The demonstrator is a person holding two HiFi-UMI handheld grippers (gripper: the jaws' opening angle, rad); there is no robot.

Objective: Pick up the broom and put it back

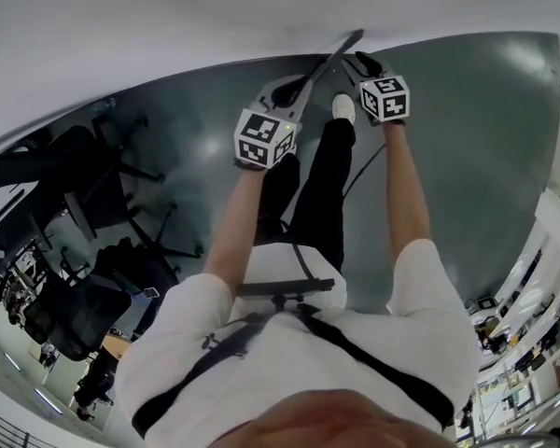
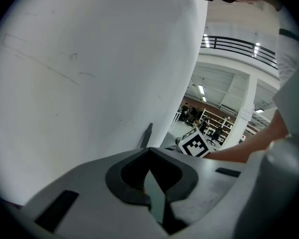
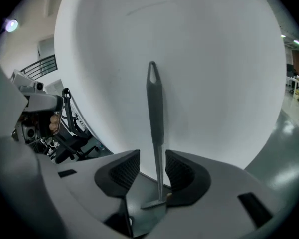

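The broom (image 3: pixel 155 108) is a thin grey rod with a thicker grip on top; it leans upright against the white wall (image 3: pixel 209 73). My right gripper (image 3: pixel 153 166) is open with the rod between its ribbed pads (image 3: pixel 125 171), which stand clear of it on both sides. In the head view the broom (image 1: pixel 336 54) slants up to the wall above both grippers, with the right gripper (image 1: pixel 366 63) beside it. My left gripper (image 2: pixel 149 151) looks shut, its pads meeting at the tips with nothing seen between them. The broom's top (image 2: pixel 147 136) shows just beyond them.
The floor (image 1: pixel 467 138) is grey-green and glossy. Black office chairs (image 1: pixel 84 175) stand to the left. The person's dark trouser legs and a white shoe (image 1: pixel 343 107) are just under the grippers. The right gripper's marker cube (image 2: pixel 194 144) shows in the left gripper view.
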